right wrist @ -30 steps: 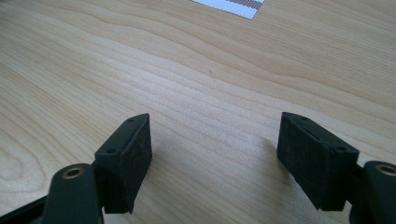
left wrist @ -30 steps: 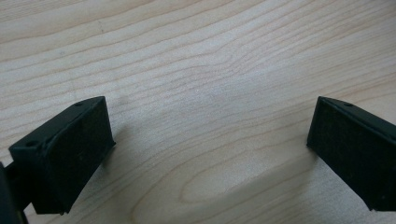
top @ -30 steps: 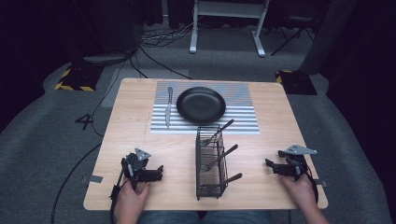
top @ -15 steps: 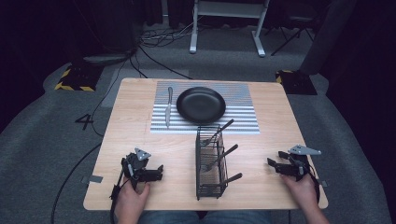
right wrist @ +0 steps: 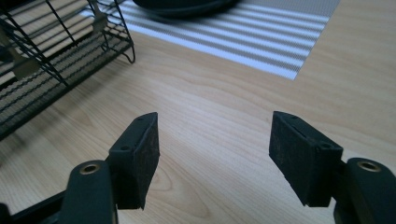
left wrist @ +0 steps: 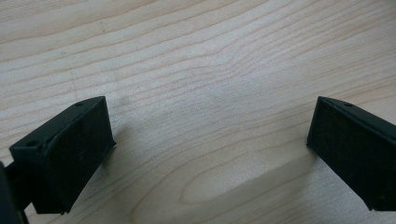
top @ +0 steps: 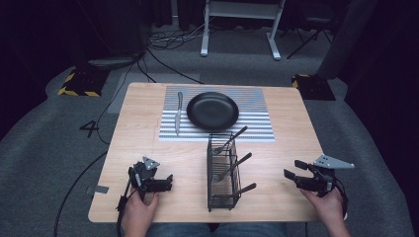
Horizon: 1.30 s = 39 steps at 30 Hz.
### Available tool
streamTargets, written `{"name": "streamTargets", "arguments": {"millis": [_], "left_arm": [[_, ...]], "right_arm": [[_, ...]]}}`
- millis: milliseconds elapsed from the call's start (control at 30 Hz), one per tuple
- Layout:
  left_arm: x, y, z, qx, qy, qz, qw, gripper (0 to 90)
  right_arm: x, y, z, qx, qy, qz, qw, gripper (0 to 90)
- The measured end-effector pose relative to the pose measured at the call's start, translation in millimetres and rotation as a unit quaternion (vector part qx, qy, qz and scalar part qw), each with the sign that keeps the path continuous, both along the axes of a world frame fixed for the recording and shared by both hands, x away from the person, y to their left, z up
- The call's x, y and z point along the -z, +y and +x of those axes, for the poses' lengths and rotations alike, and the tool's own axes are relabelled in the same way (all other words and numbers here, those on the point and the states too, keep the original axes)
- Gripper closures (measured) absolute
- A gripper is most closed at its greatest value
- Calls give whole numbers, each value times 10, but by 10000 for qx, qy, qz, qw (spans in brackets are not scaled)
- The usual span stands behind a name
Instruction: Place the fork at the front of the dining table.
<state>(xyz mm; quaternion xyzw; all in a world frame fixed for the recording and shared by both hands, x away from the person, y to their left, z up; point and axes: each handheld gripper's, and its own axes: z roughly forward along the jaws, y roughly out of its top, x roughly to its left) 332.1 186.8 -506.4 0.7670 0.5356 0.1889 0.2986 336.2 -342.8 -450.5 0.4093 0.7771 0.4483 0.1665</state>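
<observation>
A black wire basket point(top: 222, 173) stands at the table's front middle and holds several black-handled utensils point(top: 236, 165) that lean out to the right. Behind it, a black plate point(top: 212, 110) and a knife point(top: 178, 113) lie on a striped mat point(top: 257, 123). My left gripper point(top: 168, 181) rests left of the basket, open over bare wood point(left wrist: 210, 144). Right of the basket, my right gripper point(top: 288, 174) points left toward it. It is open point(right wrist: 215, 144); its jaws have just been closing a little, with nothing between them.
The right gripper view shows the basket's corner point(right wrist: 56, 56) at upper left, with the mat point(right wrist: 261, 37) and the plate's edge point(right wrist: 187, 5) beyond. Cables point(top: 163, 54) and a metal stand point(top: 237, 19) are on the floor behind the wooden table point(top: 291, 103).
My right gripper has lifted slightly and shifted a little to the right. The left gripper has stayed where it was.
</observation>
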Motion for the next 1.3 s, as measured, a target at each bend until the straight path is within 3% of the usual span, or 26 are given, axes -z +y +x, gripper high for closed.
{"name": "streamTargets", "arguments": {"millis": [100,467,667,800,1033,1067,1300], "left_arm": [[-1,-2,-2,1,20,-17,10000,4],[0,0,0,-2,2,-2,10000,3],[0,-2,-2,-2,15,-18,10000,4],[0,-2,-2,0,18,-20,10000,4],[0,-3,-2,-2,18,-20,10000,3],[0,-3,-3,-3,19,-22,10000,4],[0,-3,-3,-2,20,-22,10000,4]], "right_arm": [[-131,13,-118,39,-290,-6,9996,341],[-415,85,-361,-136,-767,263,9966,353],[-561,183,-427,-428,-850,175,9953,354],[-635,270,-449,-609,-826,263,9944,356],[-665,499,-475,-989,-809,208,9916,356],[-677,577,-499,-1167,-789,263,9897,356],[-700,774,-564,-1548,-811,254,9843,354]]}}
